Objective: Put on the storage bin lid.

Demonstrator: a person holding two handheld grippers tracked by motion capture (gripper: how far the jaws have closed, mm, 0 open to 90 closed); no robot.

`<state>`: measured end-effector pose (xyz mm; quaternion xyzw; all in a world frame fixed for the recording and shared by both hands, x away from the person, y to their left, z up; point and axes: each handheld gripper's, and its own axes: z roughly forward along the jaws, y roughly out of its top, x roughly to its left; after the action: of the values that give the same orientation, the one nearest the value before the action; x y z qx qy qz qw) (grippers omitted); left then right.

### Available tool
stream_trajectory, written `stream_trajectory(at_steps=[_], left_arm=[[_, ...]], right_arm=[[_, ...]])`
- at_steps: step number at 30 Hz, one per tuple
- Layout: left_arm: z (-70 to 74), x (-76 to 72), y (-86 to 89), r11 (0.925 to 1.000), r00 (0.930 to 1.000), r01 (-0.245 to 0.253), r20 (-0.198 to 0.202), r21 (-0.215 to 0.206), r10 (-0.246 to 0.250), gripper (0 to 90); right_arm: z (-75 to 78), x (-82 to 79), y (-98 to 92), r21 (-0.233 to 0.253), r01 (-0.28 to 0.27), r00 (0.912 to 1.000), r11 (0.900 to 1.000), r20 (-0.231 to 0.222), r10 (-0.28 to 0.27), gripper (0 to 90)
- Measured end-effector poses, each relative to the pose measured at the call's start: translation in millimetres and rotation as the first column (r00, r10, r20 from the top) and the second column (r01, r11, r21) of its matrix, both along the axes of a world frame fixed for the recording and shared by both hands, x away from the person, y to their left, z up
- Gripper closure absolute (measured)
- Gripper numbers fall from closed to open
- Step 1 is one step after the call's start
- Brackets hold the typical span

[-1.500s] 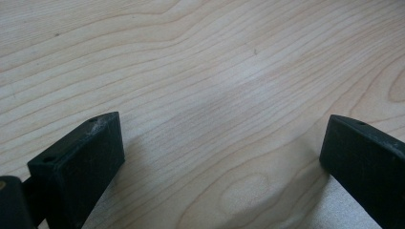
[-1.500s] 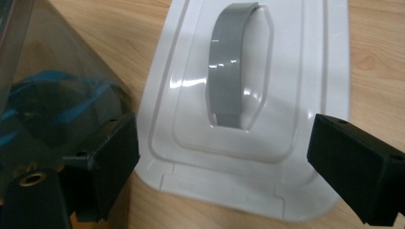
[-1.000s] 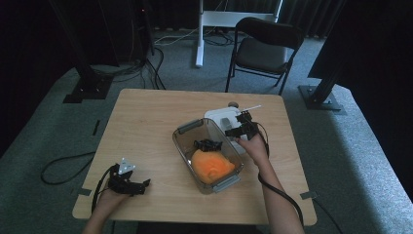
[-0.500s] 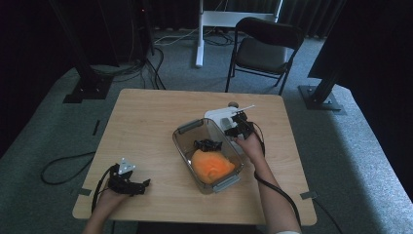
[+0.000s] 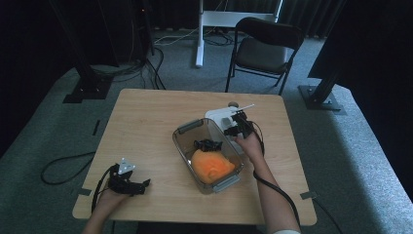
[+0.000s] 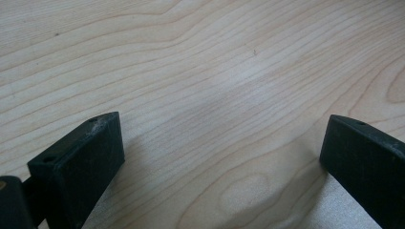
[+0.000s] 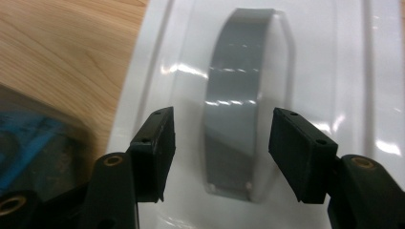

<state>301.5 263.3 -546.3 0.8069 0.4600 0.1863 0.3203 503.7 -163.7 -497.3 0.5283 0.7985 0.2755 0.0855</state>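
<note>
Clear bin (image 5: 185,127) just beside white lid (image 7: 334,71)

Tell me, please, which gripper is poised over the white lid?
The right gripper, open above the white lid and its grey handle; the left gripper rests on bare table.

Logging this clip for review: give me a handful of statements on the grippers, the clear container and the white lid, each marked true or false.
1. The right gripper has its jaws open on either side of the grey handle strip of the white plastic lid. True.
2. The white plastic lid is already on the clear plastic container. False: it lies on the light wooden table beside the container, at its far right.
3. The clear plastic container holds something orange. True.
4. The left gripper is shut on a black object. False: its jaws stand wide open over bare wood.
5. The left gripper rests beside the container's grey end handle. False: it sits near the table's near left corner, well apart.
</note>
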Motion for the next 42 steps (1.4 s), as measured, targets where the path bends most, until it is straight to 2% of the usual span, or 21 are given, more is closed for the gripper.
stream_trajectory(at_steps=[4, 7, 10, 11, 18, 24, 28, 42], left_arm=[[0.0, 0.0, 0.2, 1.0, 1.0, 0.001, -0.001, -0.001, -0.001, 1.6], [0.0, 0.0, 0.2, 1.0, 1.0, 0.002, -0.001, 0.0, -0.002, 1.6], [-0.1, -0.1, 0.0, 1.0, 1.0, 0.001, 0.0, 0.001, -0.001, 1.6], [-0.1, -0.1, -0.1, 1.0, 1.0, 0.001, 0.0, 0.001, -0.001, 1.6], [0.0, 0.0, -0.1, 1.0, 1.0, 0.003, 0.0, 0.003, -0.003, 1.6], [-0.1, 0.0, -0.2, 1.0, 1.0, 0.003, 0.001, 0.004, -0.003, 1.6], [-0.1, 0.0, -0.2, 1.0, 1.0, 0.002, 0.001, 0.005, -0.002, 1.6], [-0.1, -0.1, -0.6, 1.0, 1.0, 0.002, 0.002, 0.009, -0.002, 1.6]], right_arm=[[-3.7, 3.5, 3.9, -0.033, 0.007, 1.0, 0.999, 0.003, -0.007, 44.7], [-5.1, 5.1, 3.9, -0.034, 0.014, 0.9999, 0.999, 0.005, -0.014, 50.0], [-7.4, 5.7, 3.9, -0.038, 0.007, 1.0, 0.999, -0.006, -0.008, 64.5], [-7.9, 5.4, 3.6, -0.043, 0.003, 1.0, 0.999, -0.005, -0.003, 66.3], [-6.6, 3.1, 1.6, -0.041, -0.013, 0.9999, 0.999, -0.009, 0.013, 67.1], [1.6, -1.5, -7.5, -0.021, -0.012, 0.9999, 1.0, 0.0, 0.012, 67.3], [5.8, -5.4, -13.6, -0.026, -0.014, 0.9999, 1.0, 0.006, 0.014, 67.3], [41.1, -33.4, -46.6, 0.003, -0.006, 0.9969, 1.0, 0.079, 0.006, 67.4]])
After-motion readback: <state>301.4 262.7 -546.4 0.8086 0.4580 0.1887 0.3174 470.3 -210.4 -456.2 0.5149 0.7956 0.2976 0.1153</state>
